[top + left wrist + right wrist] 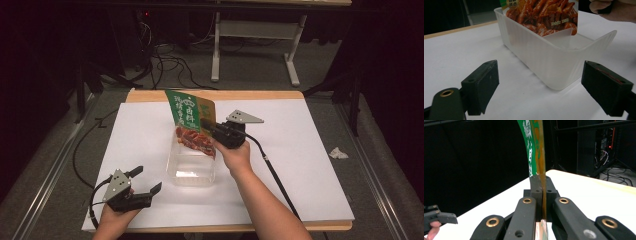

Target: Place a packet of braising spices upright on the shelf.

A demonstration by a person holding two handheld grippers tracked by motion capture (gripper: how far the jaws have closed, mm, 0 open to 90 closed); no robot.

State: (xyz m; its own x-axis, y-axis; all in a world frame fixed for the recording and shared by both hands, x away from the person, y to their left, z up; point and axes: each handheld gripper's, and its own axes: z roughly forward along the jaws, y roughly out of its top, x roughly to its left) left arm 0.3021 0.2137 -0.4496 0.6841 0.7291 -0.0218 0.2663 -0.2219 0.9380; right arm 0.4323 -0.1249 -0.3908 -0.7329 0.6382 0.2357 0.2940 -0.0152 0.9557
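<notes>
One snack packet (pixel 192 122) hangs over the far end of the clear tub (pixel 191 165) at mid-surface, clamped edge-on in the right gripper (pixel 212 128). Its bottom probably already sits inside the tub. It should go straight down, clear of the rim. The left gripper (pixel 145 182), fingers (pixel 481 86) wide apart and empty, waits near the near-left corner.

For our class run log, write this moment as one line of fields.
right gripper: shut on snack packet, lower end in clear tub | left gripper: open, empty, near tub | surface: white table
</notes>
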